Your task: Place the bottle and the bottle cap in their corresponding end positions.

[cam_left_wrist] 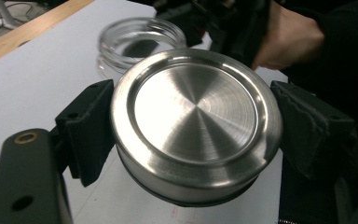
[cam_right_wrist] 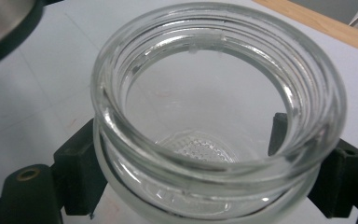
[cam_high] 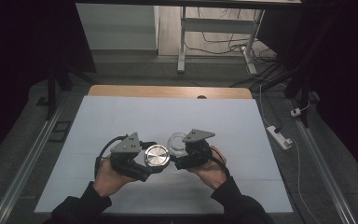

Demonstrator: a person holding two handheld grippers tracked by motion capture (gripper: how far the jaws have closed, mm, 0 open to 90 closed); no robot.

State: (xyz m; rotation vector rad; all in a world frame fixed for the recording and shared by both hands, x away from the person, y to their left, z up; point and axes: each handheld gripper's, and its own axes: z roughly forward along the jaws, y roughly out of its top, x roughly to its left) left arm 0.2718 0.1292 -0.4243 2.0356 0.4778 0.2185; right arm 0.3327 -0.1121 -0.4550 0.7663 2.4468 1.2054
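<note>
A round brushed-steel lid (cam_left_wrist: 196, 121) sits flat side up between the black pads (cam_left_wrist: 91, 126) of my left gripper (cam_high: 154, 161), which is shut on its rim. My right gripper (cam_high: 179, 150) is shut on an empty clear glass jar (cam_right_wrist: 205, 186) with a threaded mouth, one pad (cam_right_wrist: 79, 163) on each side of its body. In the high view the lid (cam_high: 157, 156) and jar (cam_high: 177, 142) are held close together above the front middle of the table, lid left of jar. The jar (cam_left_wrist: 140, 39) lies just beyond the lid in the left gripper view.
A white sheet (cam_high: 168, 116) covers the table, with a wooden edge (cam_high: 168, 91) at the far side. On the floor to the right lies a power strip (cam_high: 279, 136) with cables. A desk frame (cam_high: 182, 42) stands behind the table.
</note>
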